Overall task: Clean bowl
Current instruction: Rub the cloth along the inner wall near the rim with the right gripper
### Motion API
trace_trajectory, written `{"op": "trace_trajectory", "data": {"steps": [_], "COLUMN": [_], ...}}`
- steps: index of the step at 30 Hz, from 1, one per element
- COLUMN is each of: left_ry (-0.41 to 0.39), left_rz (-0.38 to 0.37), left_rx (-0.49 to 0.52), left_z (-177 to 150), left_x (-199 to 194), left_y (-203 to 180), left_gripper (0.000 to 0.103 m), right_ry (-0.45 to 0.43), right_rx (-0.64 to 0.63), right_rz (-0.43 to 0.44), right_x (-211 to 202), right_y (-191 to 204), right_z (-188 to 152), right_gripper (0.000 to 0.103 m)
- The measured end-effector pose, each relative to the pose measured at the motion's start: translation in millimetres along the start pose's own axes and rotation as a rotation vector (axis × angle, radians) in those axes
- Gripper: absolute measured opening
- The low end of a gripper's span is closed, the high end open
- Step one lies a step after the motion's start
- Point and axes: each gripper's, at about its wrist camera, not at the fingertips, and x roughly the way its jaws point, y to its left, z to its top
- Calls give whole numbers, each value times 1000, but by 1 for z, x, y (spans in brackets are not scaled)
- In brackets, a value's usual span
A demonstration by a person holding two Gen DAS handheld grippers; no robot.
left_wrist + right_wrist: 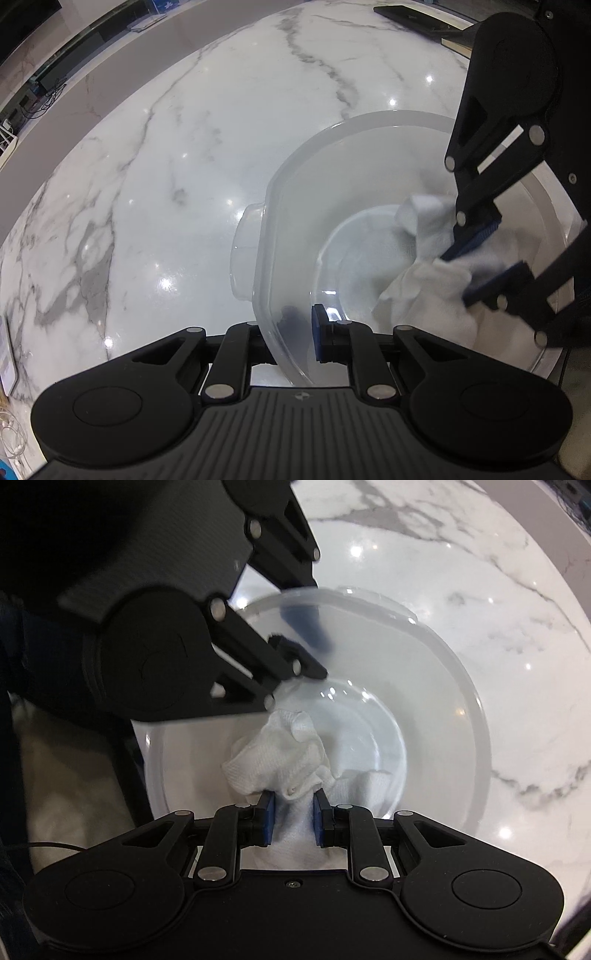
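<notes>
A translucent plastic bowl (295, 206) stands on the white marble counter (166, 166). My left gripper (301, 330) is shut on the bowl's near wall, one blue pad inside and the other seen blurred through the plastic. In the right wrist view the same bowl (443, 709) fills the middle, with the left gripper (304, 642) clamped on its far-left rim. My right gripper (293, 818) is shut on a crumpled white cloth (284, 760), which rests against the bowl's inner floor. In the left wrist view this right gripper (480, 264) reaches in from the right, holding the cloth (421, 229).
A dark flat device (413, 16) lies at the counter's far edge. Beyond the counter a grey floor and a dark cabinet with cables (44, 88) show at the upper left. Loose cables (11, 432) lie at the lower left corner.
</notes>
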Motion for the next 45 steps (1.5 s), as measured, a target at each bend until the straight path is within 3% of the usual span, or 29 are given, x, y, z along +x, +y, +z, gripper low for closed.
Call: {"op": "trace_trajectory", "data": {"steps": [4, 11, 19, 27, 34, 36, 40, 45], "left_ry": [0, 0, 2, 4, -1, -1, -1, 2], "left_rz": [-3, -8, -14, -20, -32, -34, -34, -33], "left_rx": [6, 12, 11, 6, 31, 35, 34, 24], "left_z": [-2, -2, 0, 0, -13, -17, -19, -14], "left_x": [0, 0, 2, 3, -3, -6, -11, -7], "left_y": [1, 2, 3, 5, 14, 14, 10, 10], "left_gripper": [13, 13, 13, 13, 12, 12, 12, 12], "right_ry": [20, 23, -5, -120, -202, -213, -210, -160], "right_rx": [-15, -21, -8, 41, 34, 37, 24, -8], "right_rz": [-26, -85, -132, -155, -88, -39, 27, 51], "right_x": [-6, 31, 24, 7, -22, -8, 31, 32], "right_y": [16, 6, 28, 43, 42, 15, 3, -3], "right_z": [-15, 38, 25, 13, -11, 4, 16, 33], "right_gripper": [19, 19, 19, 19, 19, 19, 19, 19]}}
